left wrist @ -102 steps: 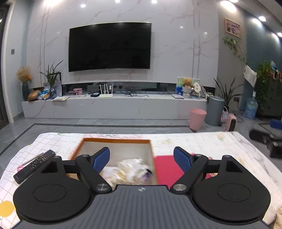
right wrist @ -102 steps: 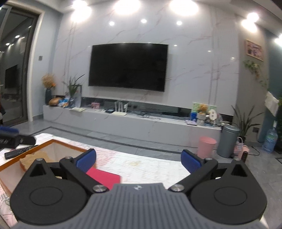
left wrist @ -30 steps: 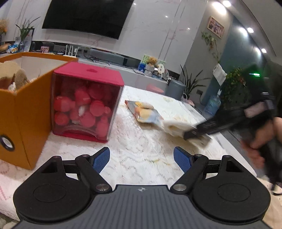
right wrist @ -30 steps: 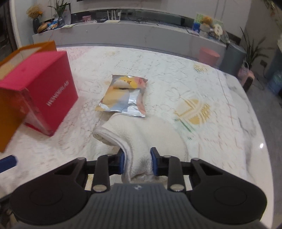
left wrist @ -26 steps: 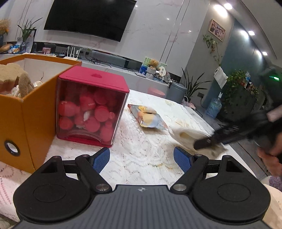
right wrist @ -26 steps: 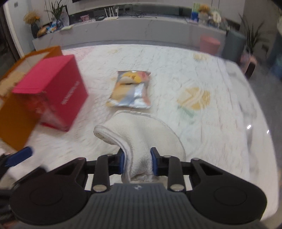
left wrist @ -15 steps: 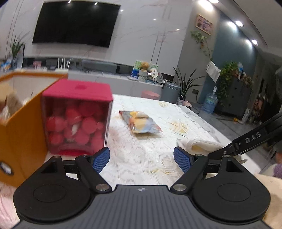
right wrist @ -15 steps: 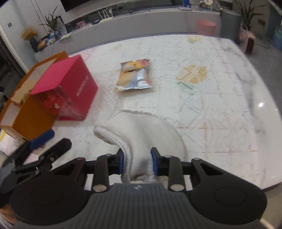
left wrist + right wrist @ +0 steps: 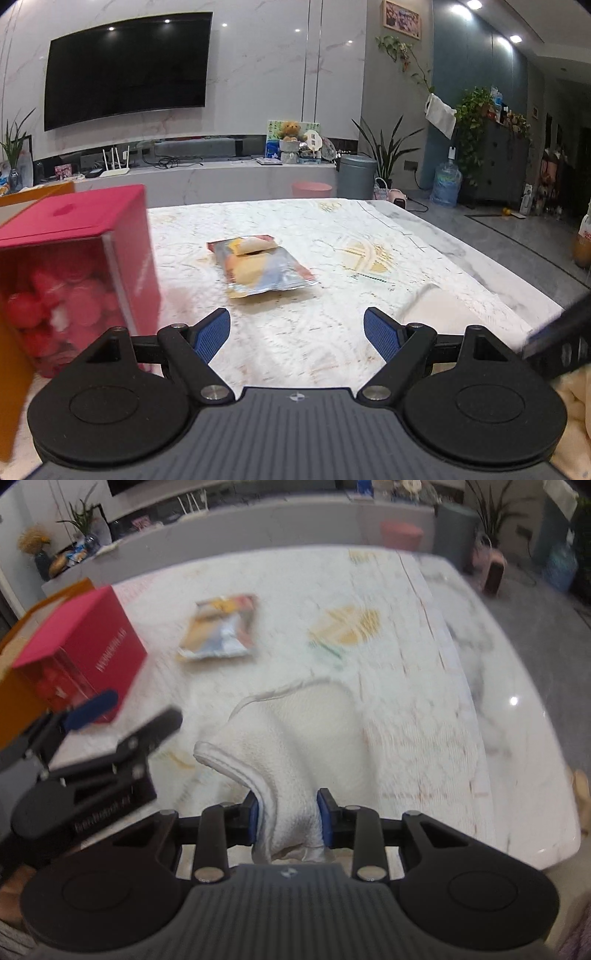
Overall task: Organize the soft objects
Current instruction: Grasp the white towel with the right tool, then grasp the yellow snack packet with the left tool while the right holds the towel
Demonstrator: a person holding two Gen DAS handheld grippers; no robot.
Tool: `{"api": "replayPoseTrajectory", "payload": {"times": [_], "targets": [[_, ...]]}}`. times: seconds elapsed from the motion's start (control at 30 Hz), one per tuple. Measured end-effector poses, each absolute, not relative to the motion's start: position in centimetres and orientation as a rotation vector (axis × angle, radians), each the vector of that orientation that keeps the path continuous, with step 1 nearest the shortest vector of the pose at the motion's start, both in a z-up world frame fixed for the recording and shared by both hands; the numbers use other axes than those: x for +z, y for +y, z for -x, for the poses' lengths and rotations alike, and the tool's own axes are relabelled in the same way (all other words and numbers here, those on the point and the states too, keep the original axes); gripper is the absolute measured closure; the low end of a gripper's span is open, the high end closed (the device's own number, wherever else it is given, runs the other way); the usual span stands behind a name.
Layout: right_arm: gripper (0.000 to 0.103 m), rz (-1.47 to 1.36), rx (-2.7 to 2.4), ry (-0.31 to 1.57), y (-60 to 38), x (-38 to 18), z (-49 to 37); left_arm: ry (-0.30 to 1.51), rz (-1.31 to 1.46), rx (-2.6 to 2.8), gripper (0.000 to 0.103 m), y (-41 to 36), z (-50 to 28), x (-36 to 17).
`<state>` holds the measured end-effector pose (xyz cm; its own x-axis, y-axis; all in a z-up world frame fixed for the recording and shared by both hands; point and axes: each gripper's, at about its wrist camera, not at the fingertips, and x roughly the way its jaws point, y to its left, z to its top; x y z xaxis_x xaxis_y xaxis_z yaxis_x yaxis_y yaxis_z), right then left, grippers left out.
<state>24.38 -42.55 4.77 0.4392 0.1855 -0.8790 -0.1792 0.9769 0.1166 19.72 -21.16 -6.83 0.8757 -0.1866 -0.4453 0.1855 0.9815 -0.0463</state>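
A white towel (image 9: 314, 723) lies on the table's near right part, and my right gripper (image 9: 288, 814) is shut on its near edge, which bunches up between the blue pads. In the left wrist view the towel (image 9: 443, 310) shows just right of my left gripper (image 9: 295, 328), which hovers open and holds nothing. The right wrist view has the left gripper (image 9: 142, 707) to the towel's left, apart from it. An orange box (image 9: 14, 698) with soft things inside stands at the far left, partly hidden by a red box.
A red box (image 9: 74, 266) of red pieces stands beside the orange box (image 9: 9, 369). A foil snack bag (image 9: 262, 269) lies mid-table on the lace cloth (image 9: 332, 229). The table's right edge (image 9: 554, 775) is close to the towel. A television wall and plants lie beyond.
My left gripper has swung right, away from the boxes and closer to the towel. The right gripper has kept its hold on the towel while shifting and rolling a little.
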Motion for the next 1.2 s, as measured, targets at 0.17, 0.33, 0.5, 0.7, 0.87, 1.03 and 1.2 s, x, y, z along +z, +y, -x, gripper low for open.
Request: {"api": "replayPoseTrajectory", "payload": {"times": [0.17, 0.33, 0.5, 0.7, 0.87, 1.03, 1.2], "targets": [[0.072, -0.032, 0.214, 1.164, -43.1, 2.1, -24.8, 0.468, -0.003, -0.208, 0.007, -22.1, -20.8, -7.2], [0.067, 0.048, 0.251, 1.152, -42.0, 2.1, -24.6, 0.417, -0.060, -0.224, 0.007, -22.3, -21.7, -7.6], [0.067, 0.084, 0.274, 1.141, -41.9, 2.0, -24.5, 0.445, -0.069, -0.188, 0.007, -22.4, -23.8, -8.3], [0.067, 0.134, 0.284, 1.129, -41.3, 1.9, -24.6, 0.474, 0.034, -0.145, 0.007, -22.3, -27.5, -8.3], [0.067, 0.096, 0.297, 1.128, -41.9, 1.9, -24.8, 0.425, 0.011, -0.068, 0.007, -22.8, -29.9, -7.6], [0.067, 0.048, 0.303, 1.130, -42.5, 2.0, -24.9, 0.492, -0.002, -0.021, 0.007, -23.7, -33.1, -7.7], [0.067, 0.058, 0.309, 1.132, -42.4, 2.0, -25.0, 0.563, 0.033, 0.058, 0.007, -22.6, -35.0, -8.8]]}}
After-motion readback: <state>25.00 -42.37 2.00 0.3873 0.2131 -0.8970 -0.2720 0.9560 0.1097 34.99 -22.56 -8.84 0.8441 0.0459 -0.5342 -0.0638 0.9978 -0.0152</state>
